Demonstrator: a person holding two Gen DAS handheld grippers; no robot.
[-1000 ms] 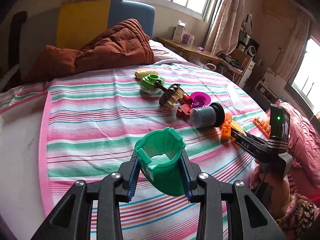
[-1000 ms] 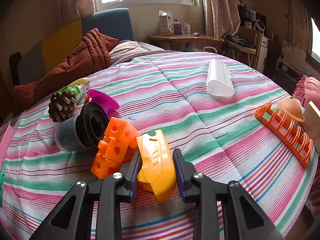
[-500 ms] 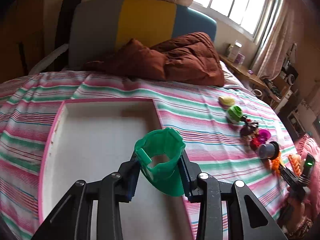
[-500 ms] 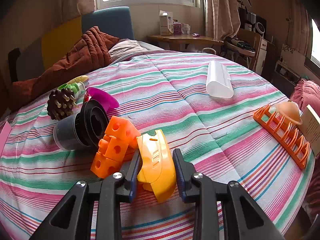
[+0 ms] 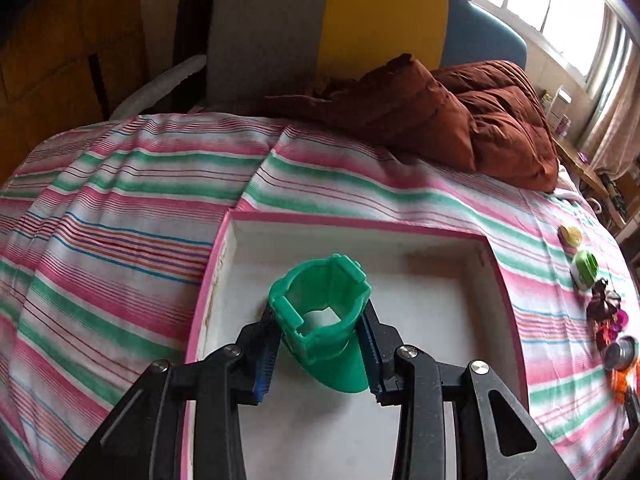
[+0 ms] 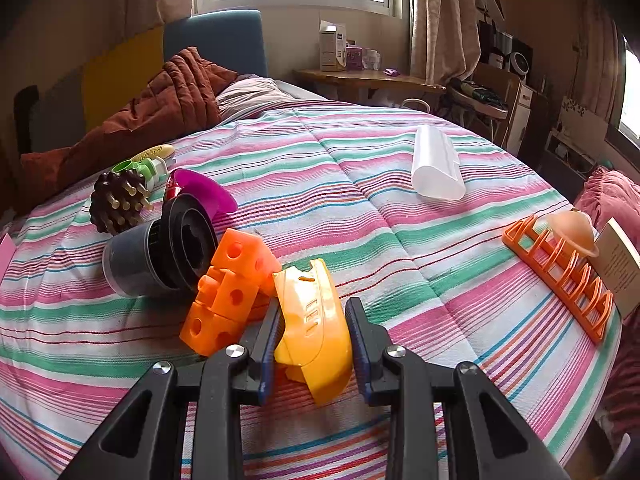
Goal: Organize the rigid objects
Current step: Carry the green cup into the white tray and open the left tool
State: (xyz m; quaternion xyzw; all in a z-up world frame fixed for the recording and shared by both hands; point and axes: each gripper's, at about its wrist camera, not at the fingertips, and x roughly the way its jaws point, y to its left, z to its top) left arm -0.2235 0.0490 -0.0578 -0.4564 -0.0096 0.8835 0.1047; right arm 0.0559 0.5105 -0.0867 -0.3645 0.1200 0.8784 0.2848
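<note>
My left gripper is shut on a green plastic cup-shaped piece and holds it above the inside of a white tray with a pink rim lying on the striped bedspread. In the right wrist view my right gripper is shut on a yellow-orange curved plastic piece low over the bedspread. Touching that piece on its left are orange holed blocks. Behind the blocks lies a black and grey cylinder.
A brown spiky ball, a magenta dish and a green-white part lie at the left. A clear white container sits farther back, an orange rack at the right edge. A brown quilt lies by the headboard.
My left gripper has swung left with the green piece, from over the bedspread near the toys to over the white tray. The right gripper and its yellow piece have stayed put.
</note>
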